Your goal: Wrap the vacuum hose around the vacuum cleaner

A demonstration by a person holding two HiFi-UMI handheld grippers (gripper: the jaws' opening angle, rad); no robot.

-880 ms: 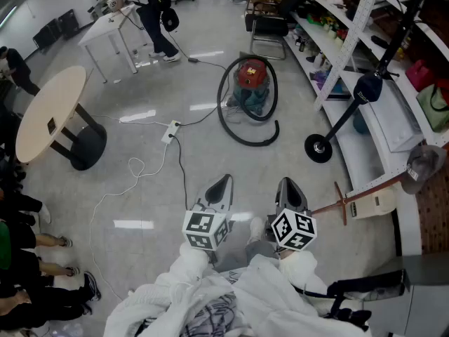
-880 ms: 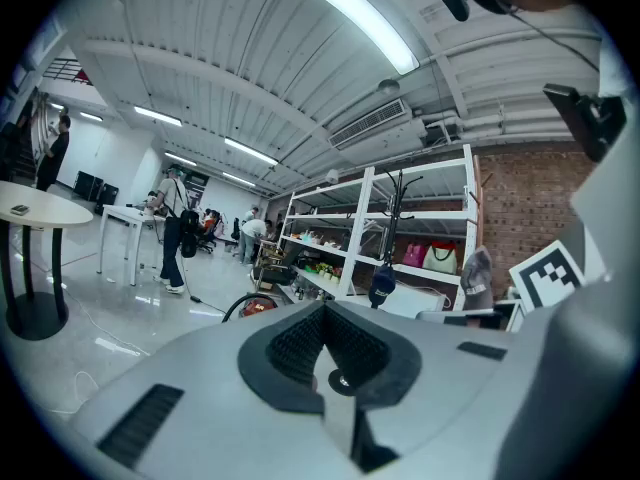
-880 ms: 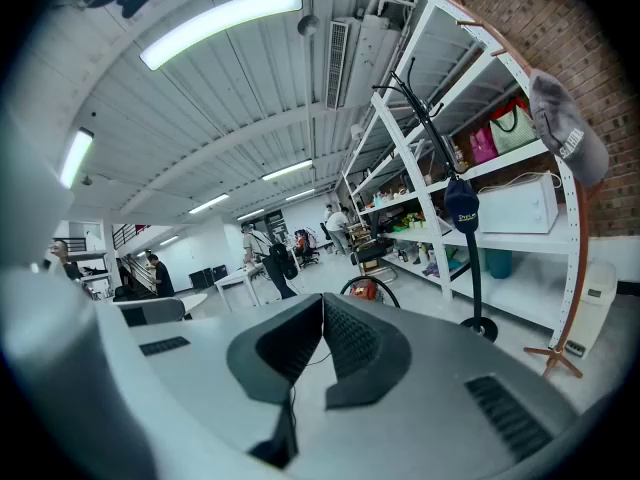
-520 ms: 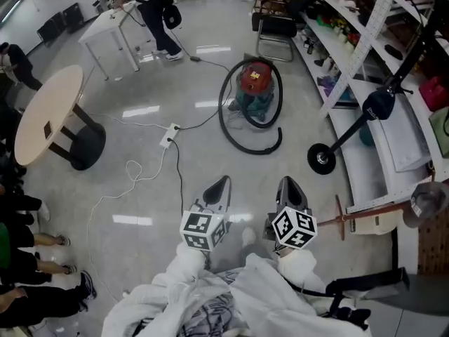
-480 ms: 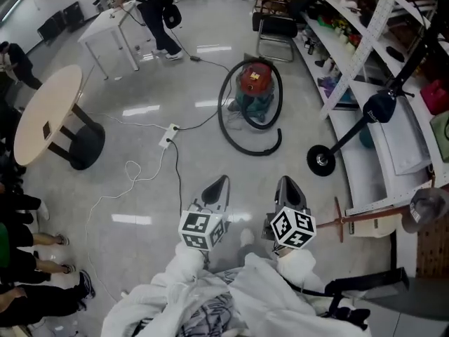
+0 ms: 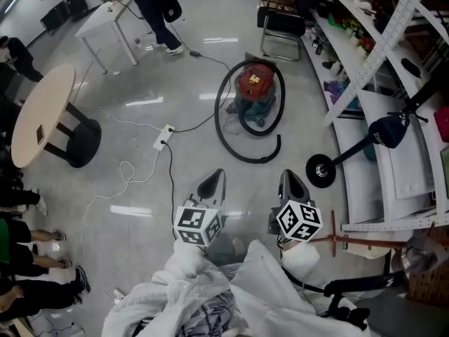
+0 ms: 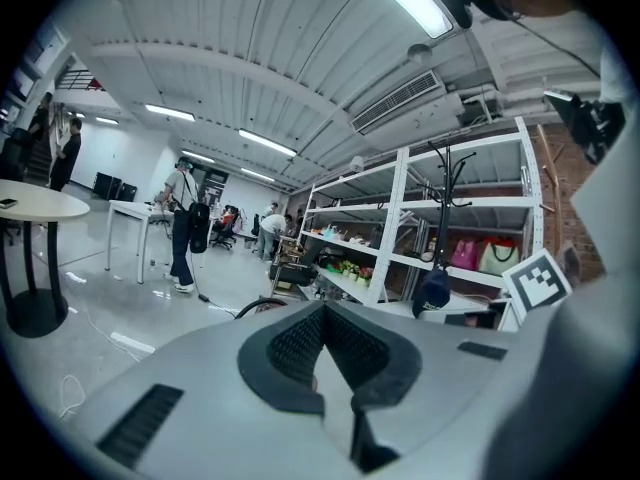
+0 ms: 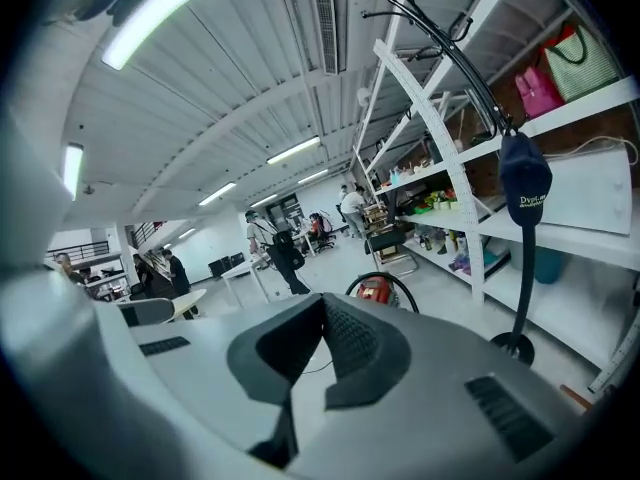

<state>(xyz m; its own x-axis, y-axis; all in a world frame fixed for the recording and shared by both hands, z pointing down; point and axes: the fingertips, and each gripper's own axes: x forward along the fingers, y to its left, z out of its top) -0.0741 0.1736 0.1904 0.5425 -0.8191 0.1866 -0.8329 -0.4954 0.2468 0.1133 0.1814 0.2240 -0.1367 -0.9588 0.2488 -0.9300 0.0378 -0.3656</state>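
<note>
The red-and-teal vacuum cleaner [image 6: 254,90] stands on the floor well ahead of me. Its black hose [image 6: 219,121] lies in a loose loop on the floor around it, with the free end curling up at the front right. My left gripper [image 6: 215,175] and right gripper [image 6: 289,177] are held side by side close to my body, far short of the vacuum. Both are shut with nothing between the jaws. The right gripper [image 8: 322,303] looks level toward the vacuum [image 8: 378,289]. Over the left gripper [image 7: 322,313] only an arc of hose [image 7: 252,306] shows.
A power strip [image 6: 163,137] with trailing cables lies left of the vacuum. A black stand's round base [image 6: 320,169] sits to the right, by white shelving [image 6: 372,55]. A round table [image 6: 38,118], a white table [image 6: 105,16], a chair [image 6: 282,27] and people stand farther off.
The head view has drifted a little, so the stand base and shelving sit lower and farther right. Both grippers stay shut in the same spot; vacuum and hose lie as before.
</note>
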